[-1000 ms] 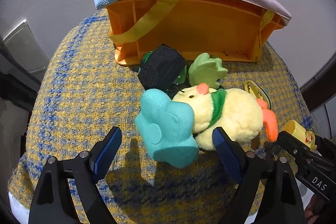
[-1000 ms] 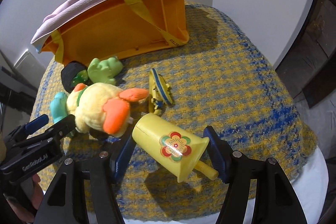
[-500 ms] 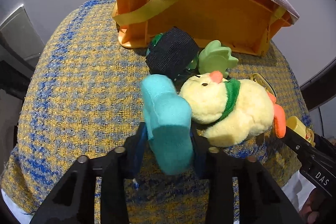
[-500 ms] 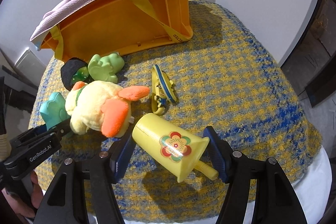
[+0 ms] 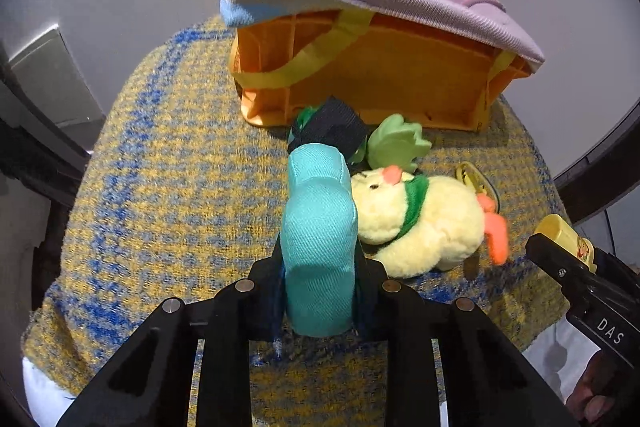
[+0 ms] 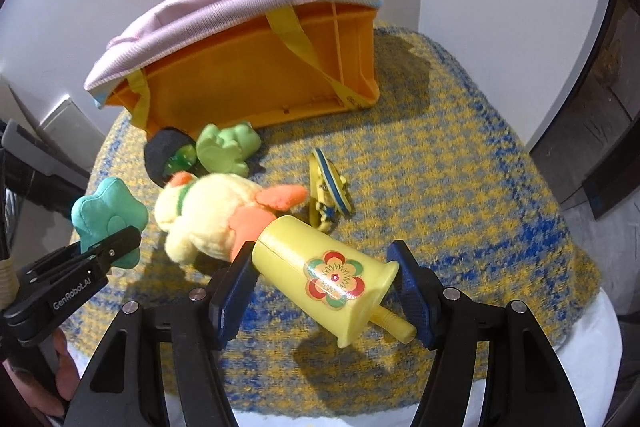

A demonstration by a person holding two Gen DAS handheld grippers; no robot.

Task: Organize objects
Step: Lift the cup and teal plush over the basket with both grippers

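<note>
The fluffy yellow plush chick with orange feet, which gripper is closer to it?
Right. The right gripper, around the yellow plastic cup, sits against the plush chick at its feet. The left gripper, shut on the teal plush flower, stands beside its head.
</note>
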